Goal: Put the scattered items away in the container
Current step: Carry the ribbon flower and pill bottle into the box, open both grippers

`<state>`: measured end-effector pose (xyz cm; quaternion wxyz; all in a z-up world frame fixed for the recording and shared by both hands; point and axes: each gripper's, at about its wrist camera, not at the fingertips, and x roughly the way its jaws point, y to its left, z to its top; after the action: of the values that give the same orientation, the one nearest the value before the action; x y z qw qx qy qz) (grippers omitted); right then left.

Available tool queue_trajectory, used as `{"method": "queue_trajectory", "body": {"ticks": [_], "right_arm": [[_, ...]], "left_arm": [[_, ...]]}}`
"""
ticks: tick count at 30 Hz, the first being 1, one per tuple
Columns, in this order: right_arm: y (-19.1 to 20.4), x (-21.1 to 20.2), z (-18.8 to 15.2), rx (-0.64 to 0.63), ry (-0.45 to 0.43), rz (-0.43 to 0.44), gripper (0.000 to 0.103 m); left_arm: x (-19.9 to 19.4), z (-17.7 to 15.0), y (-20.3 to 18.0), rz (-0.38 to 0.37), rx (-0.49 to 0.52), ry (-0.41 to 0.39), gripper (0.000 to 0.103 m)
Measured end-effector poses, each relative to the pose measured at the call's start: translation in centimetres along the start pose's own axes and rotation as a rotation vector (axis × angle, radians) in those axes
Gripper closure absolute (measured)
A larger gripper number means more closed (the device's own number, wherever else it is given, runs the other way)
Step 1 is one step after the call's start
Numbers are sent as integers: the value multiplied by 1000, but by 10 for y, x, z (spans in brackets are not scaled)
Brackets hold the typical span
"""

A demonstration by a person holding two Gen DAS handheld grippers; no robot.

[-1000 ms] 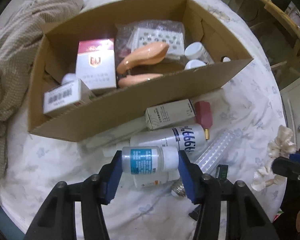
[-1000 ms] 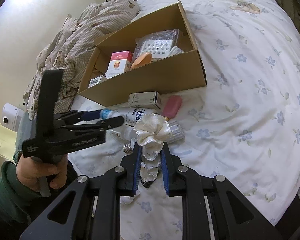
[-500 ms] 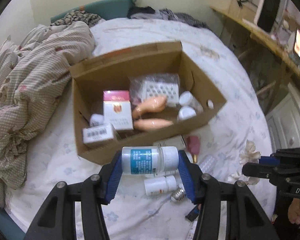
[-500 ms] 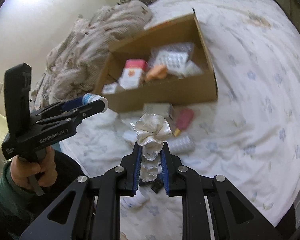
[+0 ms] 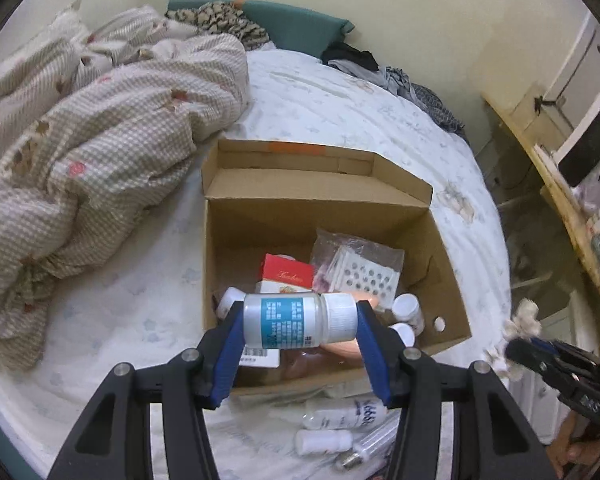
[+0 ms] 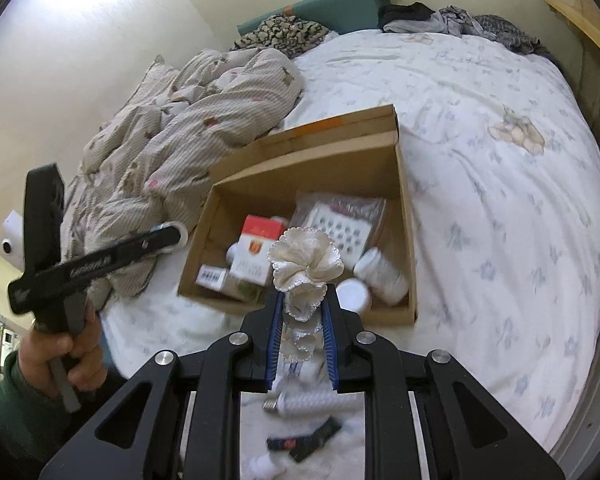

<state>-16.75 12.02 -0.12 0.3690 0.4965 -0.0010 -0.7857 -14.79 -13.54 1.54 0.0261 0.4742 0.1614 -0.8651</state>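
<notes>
Where the white flowered bedsheet (image 6: 500,184) spreads widest, a rumpled checked quilt (image 5: 80,152) lies at its left, touching the far corner of an open cardboard box (image 5: 324,196). Box contents: red-and-white carton (image 6: 256,252), bagged white perforated tray (image 5: 364,276), white jars (image 6: 380,272). Left gripper (image 5: 300,320), held above the box's near wall, pinches a white bottle with blue label (image 5: 296,320) end to end. Right gripper (image 6: 302,316), jaws nearly together, clamps a cream fabric flower (image 6: 306,260). Loose on the sheet: printed bottle (image 5: 340,418), small white bottle (image 5: 324,440), bulb (image 6: 300,402).
</notes>
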Motion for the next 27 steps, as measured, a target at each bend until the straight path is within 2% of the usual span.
{"method": "queue_trajectory", "body": {"ticks": [5, 12, 18, 20, 22, 24, 26, 27], "right_arm": [[0, 38, 20, -16, 37, -38, 83], [-1, 102, 26, -35, 153, -92, 83], [-2, 120, 26, -52, 162, -123, 83], [-4, 126, 25, -56, 184, -132, 82], [-4, 132, 24, -63, 211, -128, 79], [-1, 136, 24, -83, 230, -134, 71], [3, 135, 24, -114, 222, -178, 45], [5, 132, 24, -124, 207, -192, 40]], "left_arm": [[29, 3, -8, 1, 23, 29, 49], [83, 1, -20, 46, 102, 82, 49], [105, -1, -16, 48, 120, 115, 49], [108, -1, -11, 32, 96, 128, 49], [110, -1, -6, 29, 70, 140, 49], [112, -1, -2, 24, 45, 153, 48], [114, -1, -1, 23, 35, 173, 37], [113, -2, 1, 36, 31, 169, 35]]}}
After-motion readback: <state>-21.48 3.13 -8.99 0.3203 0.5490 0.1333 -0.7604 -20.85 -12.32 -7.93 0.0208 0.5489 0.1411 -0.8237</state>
